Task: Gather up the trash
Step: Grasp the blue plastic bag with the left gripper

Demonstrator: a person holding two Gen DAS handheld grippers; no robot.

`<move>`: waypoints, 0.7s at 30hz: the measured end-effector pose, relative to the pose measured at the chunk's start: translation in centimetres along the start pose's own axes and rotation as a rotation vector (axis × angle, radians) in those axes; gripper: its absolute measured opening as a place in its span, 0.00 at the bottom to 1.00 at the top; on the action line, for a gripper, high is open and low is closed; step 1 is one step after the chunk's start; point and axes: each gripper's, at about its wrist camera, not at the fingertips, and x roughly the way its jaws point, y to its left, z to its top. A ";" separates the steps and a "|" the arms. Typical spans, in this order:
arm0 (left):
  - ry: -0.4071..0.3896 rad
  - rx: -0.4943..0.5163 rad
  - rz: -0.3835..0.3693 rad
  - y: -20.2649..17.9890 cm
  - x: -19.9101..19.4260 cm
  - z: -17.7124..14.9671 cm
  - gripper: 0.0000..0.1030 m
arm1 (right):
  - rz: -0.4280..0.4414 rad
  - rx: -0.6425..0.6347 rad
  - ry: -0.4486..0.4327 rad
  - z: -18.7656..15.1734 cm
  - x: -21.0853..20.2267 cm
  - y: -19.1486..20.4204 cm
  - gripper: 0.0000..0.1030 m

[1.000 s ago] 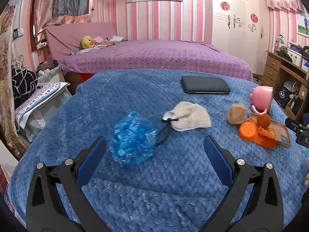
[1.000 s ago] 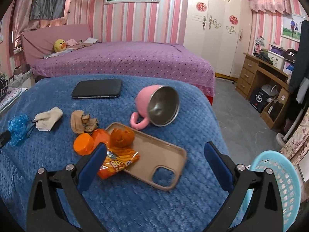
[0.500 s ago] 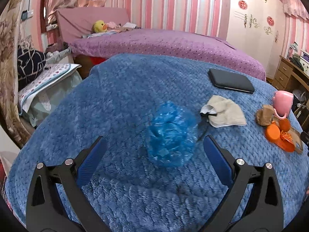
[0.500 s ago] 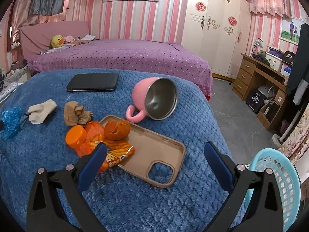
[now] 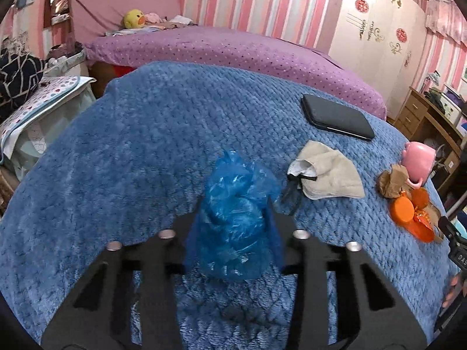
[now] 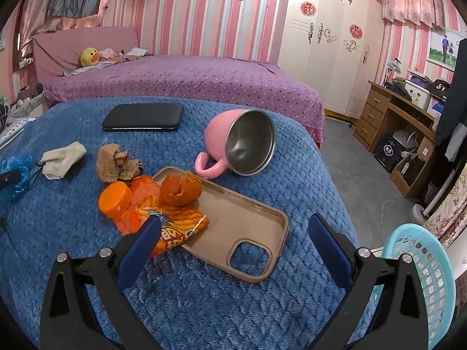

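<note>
My left gripper (image 5: 235,233) is shut on a crumpled blue plastic bag (image 5: 238,215) on the blue blanket (image 5: 146,151); the bag also shows at the left edge of the right wrist view (image 6: 16,172). My right gripper (image 6: 230,236) is open and empty above the blanket, just short of an orange snack wrapper (image 6: 175,227). Beside the wrapper lie an orange cap (image 6: 115,199), an orange peel (image 6: 181,188) and crumpled brown paper (image 6: 115,164).
A tan phone case (image 6: 242,233) lies under the peel. A pink mug (image 6: 236,143) lies on its side, with a black phone (image 6: 143,116) and a beige cloth (image 6: 62,160) nearby. A light blue basket (image 6: 420,277) stands on the floor at the right.
My left gripper moved forward around the blue bag and closed on it. My right gripper stayed open and edged closer to the orange wrapper.
</note>
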 end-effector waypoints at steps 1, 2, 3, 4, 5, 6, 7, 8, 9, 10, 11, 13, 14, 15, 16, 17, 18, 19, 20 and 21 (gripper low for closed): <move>-0.006 0.006 0.001 -0.1 -0.2 0.0 0.30 | -0.001 -0.003 -0.001 0.0 0.0 0.1 0.95; -0.015 0.012 0.003 -0.3 -0.3 -0.1 0.29 | -0.003 -0.005 -0.002 -0.1 -0.1 0.2 0.95; -0.028 0.024 0.006 -0.5 -0.7 -0.1 0.28 | -0.004 -0.007 -0.005 -0.1 -0.2 0.3 0.95; -0.039 0.030 0.010 -0.5 -1.0 -0.1 0.28 | -0.004 -0.007 -0.006 -0.1 -0.2 0.3 0.95; -0.049 0.036 0.014 -0.5 -1.3 -0.1 0.28 | -0.003 -0.007 -0.007 -0.2 -0.3 0.4 0.95; -0.068 0.046 0.025 -0.6 -1.9 -0.1 0.28 | -0.003 -0.006 -0.007 -0.3 -0.3 0.4 0.95; -0.078 0.049 0.030 -0.4 -2.2 -0.1 0.28 | -0.002 -0.005 -0.008 -0.4 -0.4 0.4 0.95; -0.093 0.052 0.040 -0.3 -2.8 -0.1 0.28 | -0.001 -0.005 -0.009 -0.5 -0.5 0.4 0.95; -0.102 0.051 0.047 -0.2 -3.2 -0.1 0.28 | 0.000 -0.004 -0.009 -0.5 -0.6 0.4 0.95; -0.111 0.048 0.053 0.0 -3.6 -0.1 0.28 | 0.002 -0.003 -0.010 -0.5 -0.6 0.4 0.95; -0.118 0.042 0.054 0.2 -4.0 -0.1 0.28 | 0.005 -0.001 -0.011 -0.6 -0.7 0.4 0.95; -0.135 0.022 0.055 0.7 -4.9 -0.1 0.28 | 0.003 -0.001 -0.014 -0.6 -0.9 0.4 0.95; -0.140 0.017 0.056 0.8 -5.3 -0.1 0.28 | 0.002 -0.002 -0.014 -0.6 -0.8 0.4 0.95; -0.148 0.013 0.057 0.9 -5.6 -0.1 0.28 | 0.000 -0.004 -0.016 -0.6 -0.9 0.5 0.95; -0.153 0.009 0.056 1.0 -6.0 -0.1 0.28 | -0.002 -0.006 -0.016 -0.6 -1.0 0.4 0.95; -0.154 0.006 0.052 1.0 -6.1 -0.1 0.28 | -0.005 -0.008 -0.017 -0.6 -1.1 0.5 0.95; -0.152 0.005 0.048 1.0 -6.3 -0.1 0.28 | -0.006 -0.009 -0.016 -0.6 -1.1 0.6 0.95; -0.151 0.008 0.047 1.0 -6.4 -0.2 0.28 | -0.005 -0.010 -0.015 -0.6 -1.1 0.7 0.95; -0.151 0.012 0.049 0.9 -6.5 -0.2 0.28 | -0.002 -0.013 -0.014 -0.6 -1.1 0.8 0.95; -0.153 0.016 0.053 0.8 -6.6 -0.3 0.28 | -0.003 -0.016 -0.013 -0.7 -1.1 0.9 0.95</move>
